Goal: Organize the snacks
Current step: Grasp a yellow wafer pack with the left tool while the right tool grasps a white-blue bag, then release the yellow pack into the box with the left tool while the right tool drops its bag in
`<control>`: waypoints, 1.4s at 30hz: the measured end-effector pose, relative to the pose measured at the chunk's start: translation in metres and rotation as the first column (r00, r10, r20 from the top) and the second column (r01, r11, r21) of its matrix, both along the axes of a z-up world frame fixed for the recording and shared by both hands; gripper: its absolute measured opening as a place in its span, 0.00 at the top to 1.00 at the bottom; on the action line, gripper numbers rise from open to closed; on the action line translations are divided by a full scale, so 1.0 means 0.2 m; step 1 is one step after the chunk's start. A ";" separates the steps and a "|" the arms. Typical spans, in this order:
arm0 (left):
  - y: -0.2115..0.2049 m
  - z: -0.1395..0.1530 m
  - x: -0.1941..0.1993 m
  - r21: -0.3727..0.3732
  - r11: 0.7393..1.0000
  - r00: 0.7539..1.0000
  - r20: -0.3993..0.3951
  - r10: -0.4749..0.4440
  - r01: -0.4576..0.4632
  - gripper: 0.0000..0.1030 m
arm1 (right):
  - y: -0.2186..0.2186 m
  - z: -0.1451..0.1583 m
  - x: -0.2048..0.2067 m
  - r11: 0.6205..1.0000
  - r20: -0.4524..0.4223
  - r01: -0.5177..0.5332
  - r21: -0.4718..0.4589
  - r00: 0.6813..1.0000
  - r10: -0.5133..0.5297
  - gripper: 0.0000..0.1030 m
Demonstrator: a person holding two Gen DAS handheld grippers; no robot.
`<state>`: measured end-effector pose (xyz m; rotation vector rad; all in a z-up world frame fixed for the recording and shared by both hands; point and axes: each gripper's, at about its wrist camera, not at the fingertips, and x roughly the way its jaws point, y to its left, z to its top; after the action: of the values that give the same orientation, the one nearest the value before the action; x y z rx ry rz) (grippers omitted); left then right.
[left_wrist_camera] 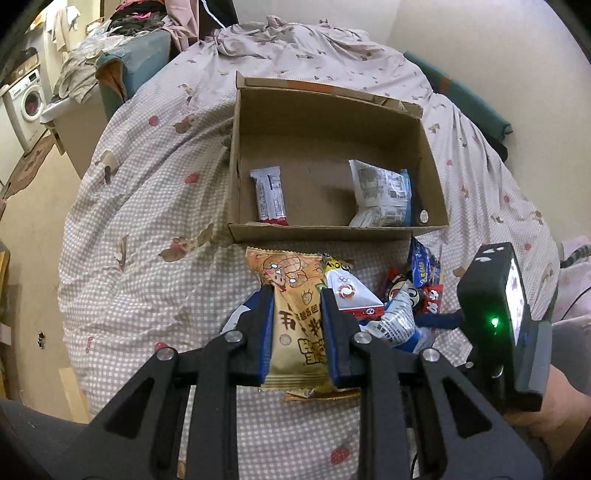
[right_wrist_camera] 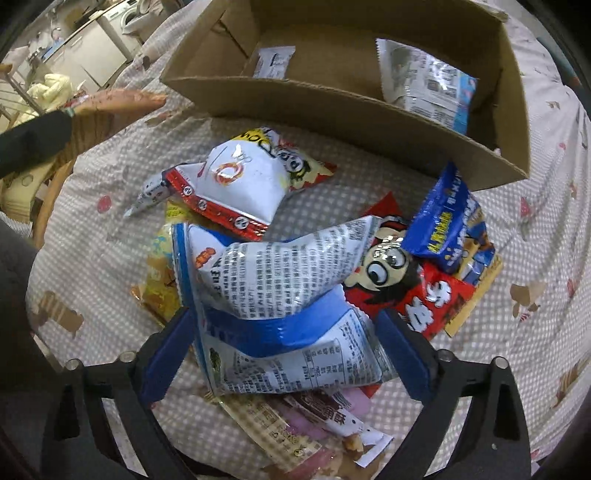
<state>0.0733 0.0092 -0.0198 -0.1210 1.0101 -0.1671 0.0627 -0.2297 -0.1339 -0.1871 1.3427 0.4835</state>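
My left gripper (left_wrist_camera: 295, 295) is shut on a tan cartoon-printed snack packet (left_wrist_camera: 295, 317), held above the bed just short of the cardboard box (left_wrist_camera: 321, 233). The box holds a small white bar packet (left_wrist_camera: 267, 195) and a white-and-blue packet (left_wrist_camera: 384, 195). My right gripper (right_wrist_camera: 286, 317) points down at the snack pile. Its jaws stand wide on either side of a white-and-blue printed packet (right_wrist_camera: 280, 280), not visibly pressing it. Around that packet lie a white-and-red packet (right_wrist_camera: 236, 181), a red cartoon packet (right_wrist_camera: 406, 284) and a blue packet (right_wrist_camera: 447, 221).
The box (right_wrist_camera: 332, 110) and pile rest on a bed with a checked cover (left_wrist_camera: 147, 206). Several more packets (right_wrist_camera: 314, 424) lie under the right gripper. The right tool's black housing (left_wrist_camera: 495, 295) shows beside the pile. A washing machine (left_wrist_camera: 27, 99) and heaped clothes (left_wrist_camera: 122, 26) stand far left.
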 end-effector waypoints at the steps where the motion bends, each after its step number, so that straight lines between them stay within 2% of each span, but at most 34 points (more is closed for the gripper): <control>1: 0.00 0.00 0.00 -0.003 1.000 1.000 0.000 0.003 -0.003 0.81 | 0.01 0.00 0.00 1.000 0.003 -0.007 0.005 1.000 0.007 0.23; 4: 0.01 0.00 0.00 -0.004 1.000 1.000 0.002 0.018 -0.018 0.81 | 0.02 0.04 -0.02 0.999 0.026 -0.032 0.040 0.999 0.031 0.39; 6: 0.02 0.00 0.01 -0.002 1.000 1.000 0.002 0.027 -0.027 0.81 | 0.00 0.08 -0.03 0.997 0.034 -0.024 0.079 0.999 0.021 0.46; 10: 0.04 0.00 0.00 0.003 0.999 0.999 0.009 0.040 -0.040 0.81 | -0.07 0.13 -0.05 0.984 0.016 0.004 0.181 1.000 -0.007 0.52; 12: 0.04 0.00 0.00 0.007 0.999 0.999 0.014 0.046 -0.046 0.81 | -0.09 0.16 -0.07 0.979 0.021 0.009 0.203 1.000 -0.014 0.56; 22: 0.08 0.07 -0.04 0.012 0.997 0.993 0.082 0.081 -0.082 0.81 | -0.19 0.28 -0.12 0.954 0.051 0.028 0.297 0.998 -0.045 0.58; 28: 0.10 0.16 -0.06 0.021 0.994 0.982 0.164 0.098 -0.103 0.81 | -0.28 0.41 -0.10 0.921 0.126 0.075 0.383 0.983 -0.133 0.58; 32: 0.12 0.22 -0.05 0.011 0.994 0.980 0.171 0.106 -0.109 0.81 | -0.35 0.50 -0.06 0.908 0.152 0.115 0.402 0.970 -0.190 0.58; 34: 0.12 0.25 -0.03 0.021 0.995 0.979 0.179 0.096 -0.102 0.81 | -0.39 0.55 -0.01 0.889 0.154 0.138 0.436 0.962 -0.225 0.58; 42: 0.05 0.33 0.24 0.041 0.996 0.976 0.210 0.063 -0.074 0.81 | -0.45 0.69 0.24 0.870 0.199 0.170 0.463 0.936 -0.289 0.58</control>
<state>0.1213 0.0192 0.0467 -0.0916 0.7992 -0.0898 0.1108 -0.3194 0.0049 0.2776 0.9488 0.5252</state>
